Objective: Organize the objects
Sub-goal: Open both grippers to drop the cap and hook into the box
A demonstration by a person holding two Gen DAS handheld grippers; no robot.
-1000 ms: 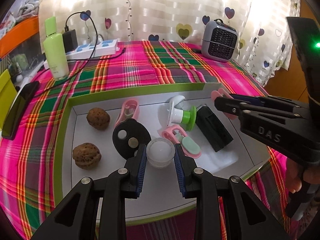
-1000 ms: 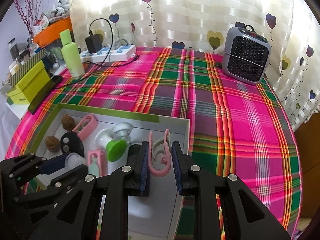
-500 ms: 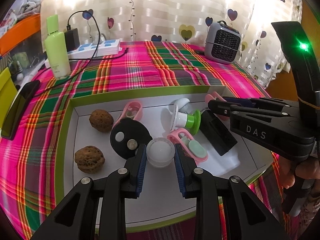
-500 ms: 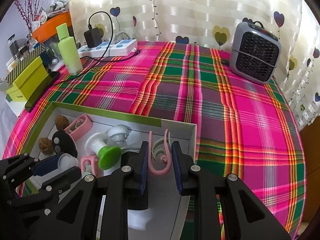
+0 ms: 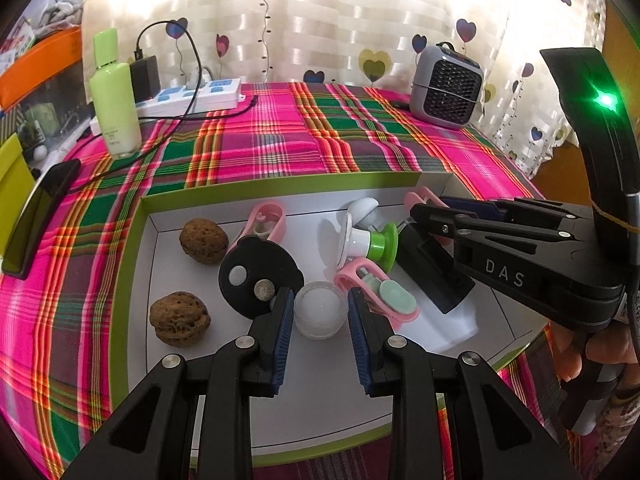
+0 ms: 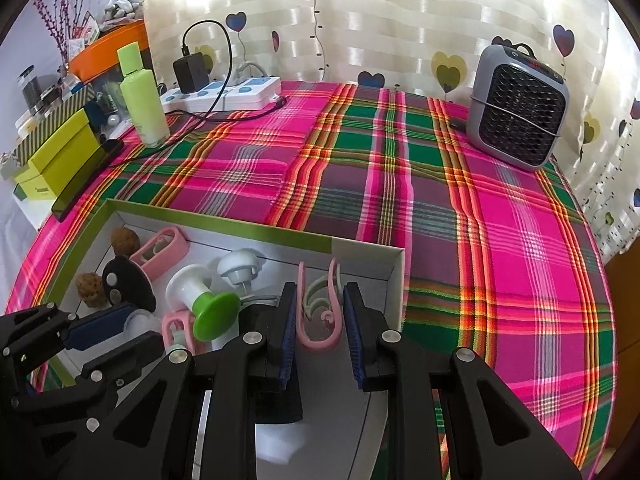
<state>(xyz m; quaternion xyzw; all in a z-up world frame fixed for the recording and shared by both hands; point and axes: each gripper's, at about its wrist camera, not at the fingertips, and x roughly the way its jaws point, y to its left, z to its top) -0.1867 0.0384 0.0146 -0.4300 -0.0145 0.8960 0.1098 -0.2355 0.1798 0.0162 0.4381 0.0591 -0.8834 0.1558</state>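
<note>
- Plaid cloth in pink, green and orange (image 6: pixel 400 184) covers the table; a shallow white tray with lime-green rim (image 5: pixel 280 184) sits at its near side, holding all the task's small things.
- Far left in the tray: two brown wrinkled walnuts (image 5: pixel 203 235), untouched, well apart from either tool.
- Next: a flat black round disc with two small studs (image 5: pixel 256 276), lying just beside the left tool's left pad.
- Left gripper (image 5: pixel 320 312) — jaws drawn in on a small frosted translucent round jar (image 5: pixel 320 314). The jar sits squarely between the blue ribbed pads, low over the tray floor; whether it is lifted clear I cannot tell.
- Centre: a white spool-shaped plastic piece with a green flared end (image 5: pixel 370 240), on its side, long axis pointing toward the right tool.
- Right gripper (image 6: pixel 320 312) — jaws closed on a pink plastic U-shaped clip (image 6: pixel 320 312) at the tray's far right corner. The clip's long axis runs away from the camera, open ends up toward the tray wall, bend nearest the tool.
- Judgement: each hand already has its item; the right hand is nearer the bare cloth beyond the tray's right wall, so its clip has the shorter path out.
</note>
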